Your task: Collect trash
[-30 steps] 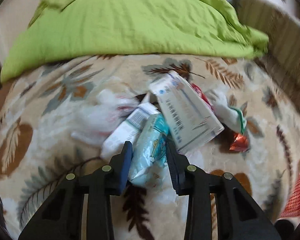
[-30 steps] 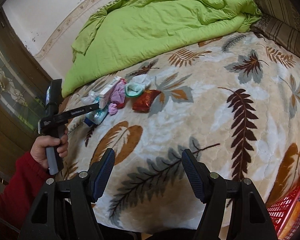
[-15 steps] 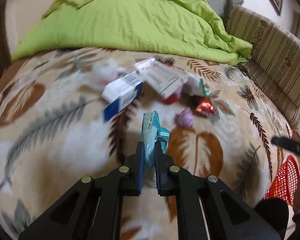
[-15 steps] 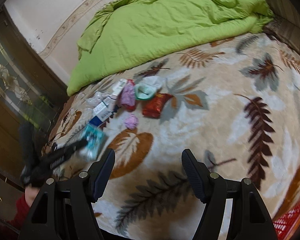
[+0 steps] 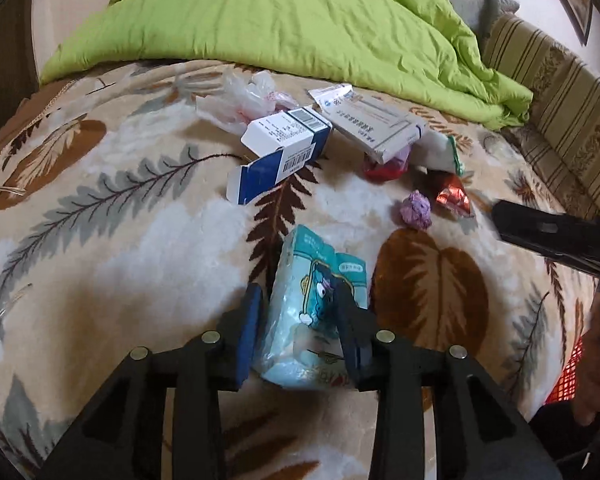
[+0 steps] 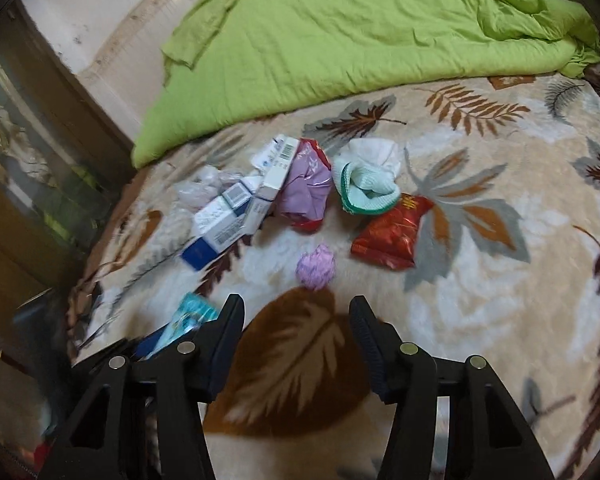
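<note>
Left wrist view first: the left claw point(image 5: 298, 320) has its two fingers set on either side of a teal tissue pack point(image 5: 314, 312). A gap shows between the left finger and the pack, so the jaws stand parted, not pinching. The pack looks to be resting on the leaf-print blanket point(image 5: 120, 240) of the bed, apart from the main pile. Farther up lie a blue-and-white carton point(image 5: 284, 148), a flat white box point(image 5: 374, 126), a crumpled purple ball point(image 5: 417, 213) and a red foil wrapper point(image 5: 452, 198). A red basket point(image 5: 566, 376) peeks in at the right edge.

Right wrist view now: the right claw point(image 6: 296, 330) hovers wide open and empty just short of that purple ball point(image 6: 316, 267), which sits ahead between its fingers.

My read: we're at pickup, nothing in the basket confirmed. Next, the left needs to close firmly on the soft pack, then carry it right to the basket.
</note>
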A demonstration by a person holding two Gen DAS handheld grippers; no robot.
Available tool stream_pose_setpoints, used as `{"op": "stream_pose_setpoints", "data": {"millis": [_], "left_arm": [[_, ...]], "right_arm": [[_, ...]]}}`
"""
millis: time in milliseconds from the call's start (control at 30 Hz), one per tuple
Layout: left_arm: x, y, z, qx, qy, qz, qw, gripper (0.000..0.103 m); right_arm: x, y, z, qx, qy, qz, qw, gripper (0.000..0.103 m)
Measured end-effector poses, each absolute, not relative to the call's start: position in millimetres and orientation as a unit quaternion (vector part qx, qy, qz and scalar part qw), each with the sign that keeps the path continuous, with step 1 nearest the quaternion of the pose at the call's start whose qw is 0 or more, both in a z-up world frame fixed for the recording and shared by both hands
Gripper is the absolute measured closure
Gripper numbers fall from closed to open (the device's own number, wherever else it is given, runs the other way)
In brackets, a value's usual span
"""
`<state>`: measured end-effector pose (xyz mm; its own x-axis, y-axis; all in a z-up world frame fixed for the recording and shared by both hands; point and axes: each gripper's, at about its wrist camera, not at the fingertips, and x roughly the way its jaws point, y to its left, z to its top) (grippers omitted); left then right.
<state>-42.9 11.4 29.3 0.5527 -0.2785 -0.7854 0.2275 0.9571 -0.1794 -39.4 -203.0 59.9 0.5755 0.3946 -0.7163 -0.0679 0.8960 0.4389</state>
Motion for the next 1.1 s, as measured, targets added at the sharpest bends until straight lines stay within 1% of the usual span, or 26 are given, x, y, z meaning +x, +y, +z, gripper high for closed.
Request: {"op": "stream_pose_setpoints", "data": {"millis": [33, 67, 100, 167, 200, 233, 267, 300, 333, 467, 567, 733, 767, 833, 900, 1100], "left_arm": [[-43.7, 11.4, 29.3, -0.025, 0.449, -0.142, 0.882, 0.069], [-45.2, 11.2, 30.0, -0.022, 0.445, -0.14, 0.884, 0.077], [-47.8, 8.9, 32.7, -0.012, 0.437, -0.138, 0.889, 0.081], [-51.3, 4.8, 34.8, 0.004, 0.428, -0.135, 0.894, 0.082], [-52.6, 1.8, 34.7, 0.014, 0.426, -0.133, 0.895, 0.082], [-53.3, -0.6, 34.2, 0.022, 0.424, -0.132, 0.896, 0.082], [-53.5, -1.8, 33.5, 0.029, 0.424, -0.13, 0.896, 0.082], [-53.5, -2.7, 33.2, 0.033, 0.423, -0.129, 0.896, 0.082], [-53.0, -2.2, 33.0, 0.032, 0.423, -0.13, 0.896, 0.082], [-49.6, 4.7, 29.8, 0.003, 0.432, -0.134, 0.892, 0.082], [-48.9, 7.8, 27.8, -0.01, 0.436, -0.13, 0.891, 0.078], [-49.9, 12.4, 27.3, -0.026, 0.432, -0.129, 0.892, 0.077], [-51.3, 11.3, 29.4, -0.021, 0.43, -0.132, 0.893, 0.083], [-56.8, 10.7, 34.5, -0.017, 0.42, -0.136, 0.897, 0.087], [-63.8, 11.7, 42.1, -0.02, 0.403, -0.138, 0.905, 0.089], [-93.5, 19.5, 68.7, -0.02, 0.327, -0.097, 0.94, 0.089]], "right_arm": [[-31.9, -200.6, 56.0, 0.187, 0.441, 0.128, 0.869, 0.044], [-24.2, -197.7, 51.3, 0.186, 0.443, 0.122, 0.868, 0.045], [-14.3, -194.1, 44.8, 0.184, 0.45, 0.114, 0.866, 0.046], [0.9, -189.8, 32.1, 0.184, 0.461, 0.1, 0.862, 0.048], [5.9, -187.3, 26.8, 0.179, 0.467, 0.096, 0.86, 0.053], [10.6, -184.5, 19.6, 0.174, 0.478, 0.092, 0.856, 0.063], [11.5, -183.6, 15.9, 0.173, 0.48, 0.092, 0.855, 0.066], [9.8, -182.9, 15.9, 0.169, 0.473, 0.093, 0.86, 0.071], [7.8, -181.4, 17.5, 0.158, 0.468, 0.096, 0.864, 0.072], [-12.7, -185.3, 32.3, 0.135, 0.434, 0.097, 0.885, 0.072], [-31.6, -188.6, 42.6, 0.125, 0.417, 0.095, 0.895, 0.072], [-58.9, -188.0, 55.9, 0.118, 0.393, 0.098, 0.907, 0.072], [-67.5, -186.1, 57.5, 0.113, 0.39, 0.102, 0.908, 0.072], [-78.1, -182.1, 59.0, 0.1, 0.386, 0.104, 0.911, 0.072], [-89.5, -176.2, 62.5, 0.083, 0.376, 0.105, 0.917, 0.072], [-117.8, -169.2, 70.1, 0.045, 0.347, 0.104, 0.931, 0.072]]}}
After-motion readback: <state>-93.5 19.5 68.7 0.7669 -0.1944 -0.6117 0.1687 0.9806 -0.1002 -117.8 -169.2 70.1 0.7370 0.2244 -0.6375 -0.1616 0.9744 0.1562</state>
